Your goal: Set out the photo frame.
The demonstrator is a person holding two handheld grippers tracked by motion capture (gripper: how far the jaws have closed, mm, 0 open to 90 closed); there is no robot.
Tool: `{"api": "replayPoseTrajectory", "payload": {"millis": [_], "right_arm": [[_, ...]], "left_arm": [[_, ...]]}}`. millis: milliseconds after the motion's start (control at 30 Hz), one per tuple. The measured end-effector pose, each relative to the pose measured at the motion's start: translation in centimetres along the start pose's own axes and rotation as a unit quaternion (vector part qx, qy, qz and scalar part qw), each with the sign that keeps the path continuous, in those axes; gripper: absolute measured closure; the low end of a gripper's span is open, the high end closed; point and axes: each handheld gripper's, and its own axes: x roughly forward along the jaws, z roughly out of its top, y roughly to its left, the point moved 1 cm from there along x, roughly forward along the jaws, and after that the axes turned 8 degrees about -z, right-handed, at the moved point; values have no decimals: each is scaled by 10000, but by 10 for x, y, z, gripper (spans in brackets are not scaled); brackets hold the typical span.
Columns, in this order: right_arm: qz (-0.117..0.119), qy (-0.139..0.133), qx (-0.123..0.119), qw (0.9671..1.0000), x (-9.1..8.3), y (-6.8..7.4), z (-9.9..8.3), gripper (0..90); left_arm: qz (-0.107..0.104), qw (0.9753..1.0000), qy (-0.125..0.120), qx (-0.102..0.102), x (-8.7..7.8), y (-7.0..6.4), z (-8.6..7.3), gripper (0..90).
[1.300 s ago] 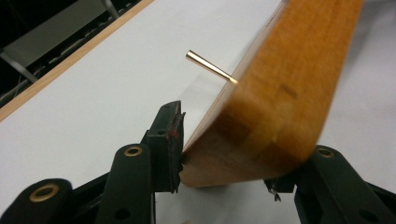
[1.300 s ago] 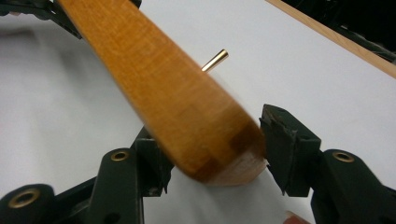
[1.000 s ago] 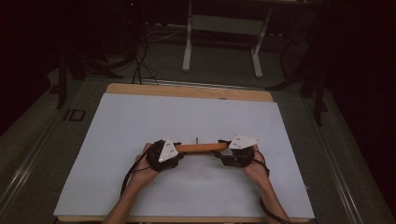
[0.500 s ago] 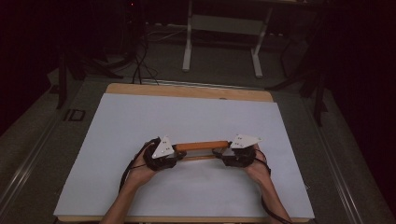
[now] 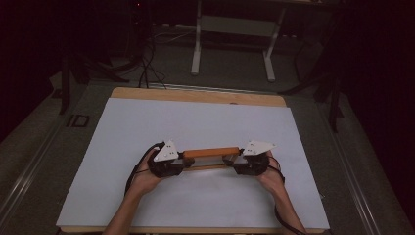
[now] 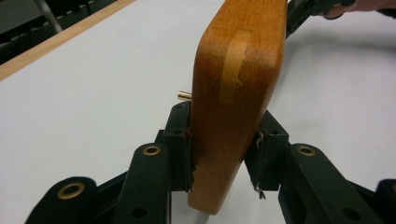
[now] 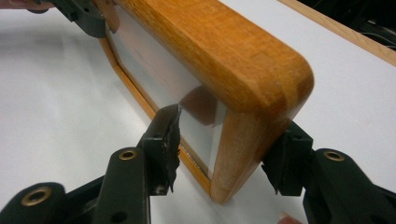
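A wooden picture frame (image 5: 210, 152) with a clear pane stands on its long edge on the white table top (image 5: 195, 122), near the front. My left gripper (image 5: 182, 160) is shut on its left end, and the jaws pinch the wood on both faces (image 6: 223, 154). A small brass pin (image 6: 184, 95) sticks out of the frame's back (image 6: 238, 93). My right gripper (image 5: 230, 160) holds the right end. One pad presses the pane and the other the wooden back (image 7: 224, 144). The frame's rounded corner (image 7: 224, 51) rises above those jaws.
The white sheet covers a table with a wooden edge (image 5: 195, 95) at the far side. Beyond it stand a grey desk frame (image 5: 230, 39) and cables on a dark floor. The person's forearms come in from the front edge.
The left gripper and its end of the frame have shifted slightly left and toward the person. The frame now sits level between both grippers. Both grips are unchanged.
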Motion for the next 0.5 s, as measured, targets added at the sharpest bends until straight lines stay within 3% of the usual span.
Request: {"api": "replayPoseTrajectory", "payload": {"millis": [100,500], "right_arm": [[68,-23,64,10000,-1,0,1,506],[235,-71,256,9994,-6,-1,1,514]], "left_arm": [[-136,9996,-156,-179,-3,3,0,657],[-484,9970,-251,-556,-4,9,-2,656]]}}
